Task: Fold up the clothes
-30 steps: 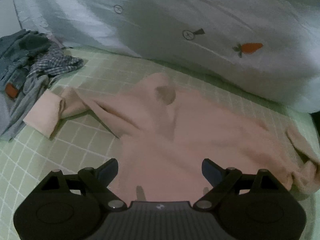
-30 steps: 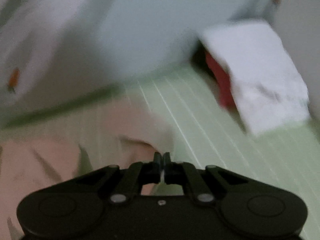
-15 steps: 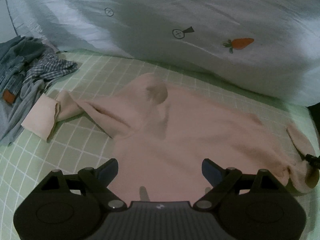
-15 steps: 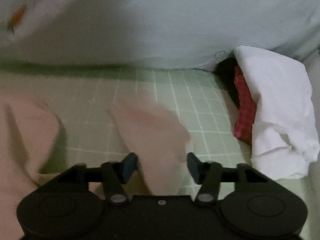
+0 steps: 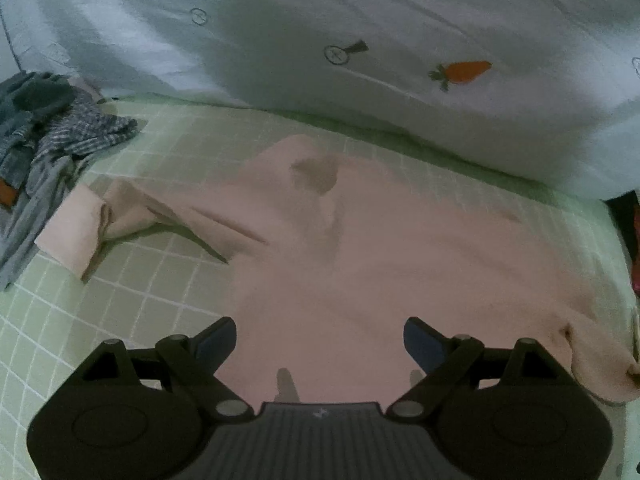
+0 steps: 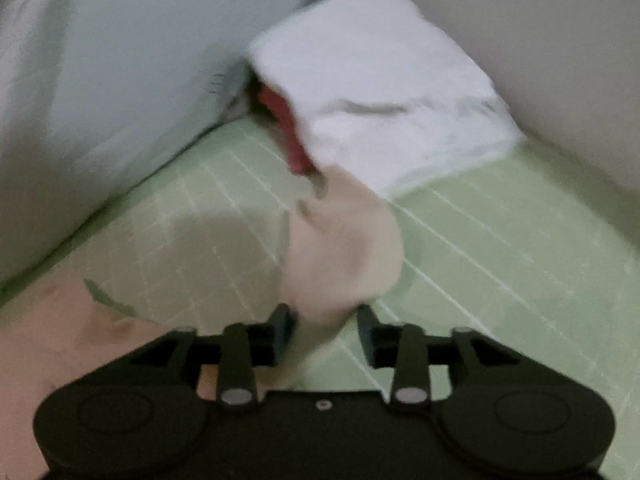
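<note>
A pale pink hooded sweatshirt [image 5: 360, 248] lies spread on the green checked bed sheet [image 5: 120, 300]. Its left sleeve [image 5: 100, 220] reaches toward the left with the cuff turned over. Its right sleeve [image 5: 592, 360] is bunched at the right edge. My left gripper [image 5: 320, 340] is open and empty above the sweatshirt's lower body. My right gripper [image 6: 326, 328] is open, and the right sleeve's end [image 6: 344, 248] lies between and just beyond its fingers. The right wrist view is blurred.
A big white duvet with a carrot print [image 5: 400, 40] runs along the far side of the bed. A heap of grey and checked clothes [image 5: 40, 140] lies at the far left. A white pillow [image 6: 384, 92] over something red [image 6: 288, 128] sits by the wall [image 6: 540, 20].
My right gripper went from shut to open and has swung, so the sleeve end now lies before its fingers. My left gripper stayed open over the sweatshirt with small shifts.
</note>
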Motion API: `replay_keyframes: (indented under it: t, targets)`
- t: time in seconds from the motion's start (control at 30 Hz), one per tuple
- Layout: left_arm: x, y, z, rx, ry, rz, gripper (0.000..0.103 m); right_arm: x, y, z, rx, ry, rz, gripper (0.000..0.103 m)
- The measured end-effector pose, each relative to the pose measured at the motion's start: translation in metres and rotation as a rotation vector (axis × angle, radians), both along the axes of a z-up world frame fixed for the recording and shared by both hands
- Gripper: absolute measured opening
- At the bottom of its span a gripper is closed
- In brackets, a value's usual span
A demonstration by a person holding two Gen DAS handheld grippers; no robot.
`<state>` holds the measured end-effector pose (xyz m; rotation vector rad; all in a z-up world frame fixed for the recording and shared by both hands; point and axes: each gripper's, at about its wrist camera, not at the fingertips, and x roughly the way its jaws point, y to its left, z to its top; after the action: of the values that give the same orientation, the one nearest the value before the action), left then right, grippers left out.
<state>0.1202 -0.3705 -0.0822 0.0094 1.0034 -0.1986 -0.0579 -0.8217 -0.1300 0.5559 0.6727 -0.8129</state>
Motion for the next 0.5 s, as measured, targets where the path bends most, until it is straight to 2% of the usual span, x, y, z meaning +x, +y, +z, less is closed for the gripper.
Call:
replay_keyframes:
  t: [0.07,0.2,0.3,0.4,0.5]
  targets:
    - [-0.003,-0.003,0.002,0.004,-0.008,-0.015,0.091,-0.005,-0.006,0.0,0.032,-0.036,-0.049,0.056]
    - [-0.005,-0.004,0.003,0.01,-0.01,-0.019,0.091,-0.001,-0.011,-0.001,0.037,-0.022,-0.084,0.06]
    - [-0.006,-0.005,0.004,0.015,-0.007,-0.016,0.091,0.02,-0.008,0.004,-0.049,0.024,-0.005,0.067]
    - [-0.008,-0.007,0.004,0.019,-0.007,-0.025,0.091,0.051,0.002,0.007,-0.19,0.129,0.082,0.071]
    - [-0.009,-0.008,0.006,0.021,-0.011,-0.032,0.091,0.079,0.003,-0.004,-0.279,0.253,0.149,0.071]
